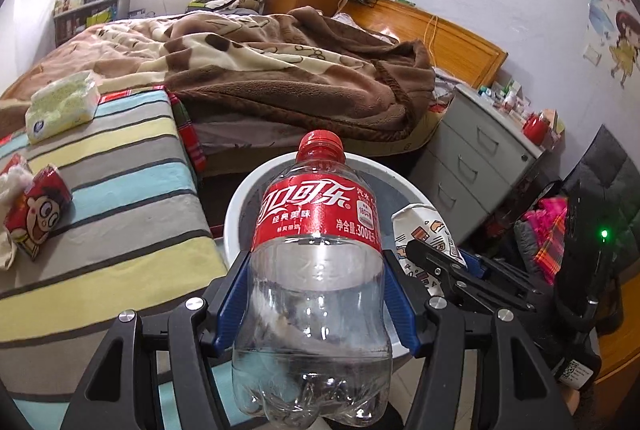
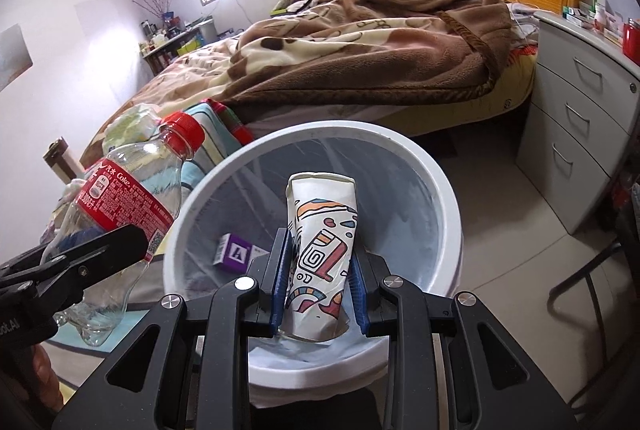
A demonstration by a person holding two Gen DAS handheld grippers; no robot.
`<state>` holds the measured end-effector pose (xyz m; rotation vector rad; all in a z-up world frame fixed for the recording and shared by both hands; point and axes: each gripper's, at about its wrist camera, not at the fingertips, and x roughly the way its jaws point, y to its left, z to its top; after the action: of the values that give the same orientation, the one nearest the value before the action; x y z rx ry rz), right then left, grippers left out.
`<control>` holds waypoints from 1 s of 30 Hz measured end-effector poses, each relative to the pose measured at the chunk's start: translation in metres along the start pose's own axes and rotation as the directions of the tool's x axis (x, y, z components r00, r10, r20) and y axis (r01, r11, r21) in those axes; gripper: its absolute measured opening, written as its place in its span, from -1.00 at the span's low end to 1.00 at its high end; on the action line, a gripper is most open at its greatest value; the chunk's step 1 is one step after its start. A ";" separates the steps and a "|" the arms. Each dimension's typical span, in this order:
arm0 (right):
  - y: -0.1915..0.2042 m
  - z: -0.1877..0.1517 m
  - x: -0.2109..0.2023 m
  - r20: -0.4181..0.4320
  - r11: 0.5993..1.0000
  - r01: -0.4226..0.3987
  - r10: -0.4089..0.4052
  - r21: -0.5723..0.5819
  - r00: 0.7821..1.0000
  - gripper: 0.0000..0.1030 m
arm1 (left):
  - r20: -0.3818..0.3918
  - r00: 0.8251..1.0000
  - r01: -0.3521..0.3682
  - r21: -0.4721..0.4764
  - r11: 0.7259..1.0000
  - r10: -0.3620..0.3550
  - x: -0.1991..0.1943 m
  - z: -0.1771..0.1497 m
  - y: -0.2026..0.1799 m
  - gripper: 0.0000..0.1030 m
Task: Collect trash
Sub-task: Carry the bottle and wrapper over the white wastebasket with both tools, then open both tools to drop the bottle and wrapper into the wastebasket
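Observation:
My left gripper [image 1: 318,294] is shut on an empty clear cola bottle [image 1: 316,270] with a red cap and label, held upright in front of the white trash bin [image 1: 240,202]. The bottle also shows in the right wrist view [image 2: 120,214], left of the bin. My right gripper [image 2: 320,282] is shut on a squashed patterned paper cup [image 2: 320,250] and holds it over the bin's [image 2: 440,182] opening. The cup shows in the left wrist view [image 1: 420,230]. A purple box [image 2: 236,248] lies inside the lined bin.
A striped cushion [image 1: 120,190] at left carries a red snack packet [image 1: 36,218], crumpled tissue [image 1: 12,182] and a green tissue pack [image 1: 60,106]. A bed with a brown blanket [image 1: 280,70] lies behind. A grey drawer cabinet [image 2: 576,110] stands at right.

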<state>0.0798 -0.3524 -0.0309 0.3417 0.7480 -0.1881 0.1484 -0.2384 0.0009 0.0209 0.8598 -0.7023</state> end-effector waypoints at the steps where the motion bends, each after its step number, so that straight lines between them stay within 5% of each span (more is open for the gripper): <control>1: -0.001 0.000 0.002 -0.003 1.000 0.004 -0.004 0.000 1.000 -0.46 | -0.006 1.000 0.007 -0.002 1.000 -0.007 0.003 0.000 -0.001 0.21; 18: -0.013 0.001 0.012 -0.019 0.999 0.050 -0.050 0.001 0.999 -0.42 | 0.001 0.999 0.037 -0.009 0.999 -0.037 0.025 0.005 -0.007 0.32; 20: -0.012 0.001 0.012 -0.020 0.999 0.053 -0.053 -0.001 0.998 -0.34 | 0.008 0.999 0.039 -0.013 0.999 -0.039 0.022 0.006 -0.005 0.36; 22: -0.011 0.001 0.011 -0.016 0.998 0.055 -0.055 0.000 0.998 0.10 | 0.008 0.999 0.045 -0.014 0.999 -0.045 0.020 0.006 -0.004 0.37; 30: -0.007 0.001 0.006 0.001 0.999 0.037 -0.037 0.014 0.999 0.14 | 0.015 1.000 0.024 -0.019 1.000 -0.024 0.008 0.002 0.001 0.39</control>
<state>0.0830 -0.3598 -0.0357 0.3412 0.7526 -0.2286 0.1538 -0.2426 -0.0034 -0.0113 0.8540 -0.7157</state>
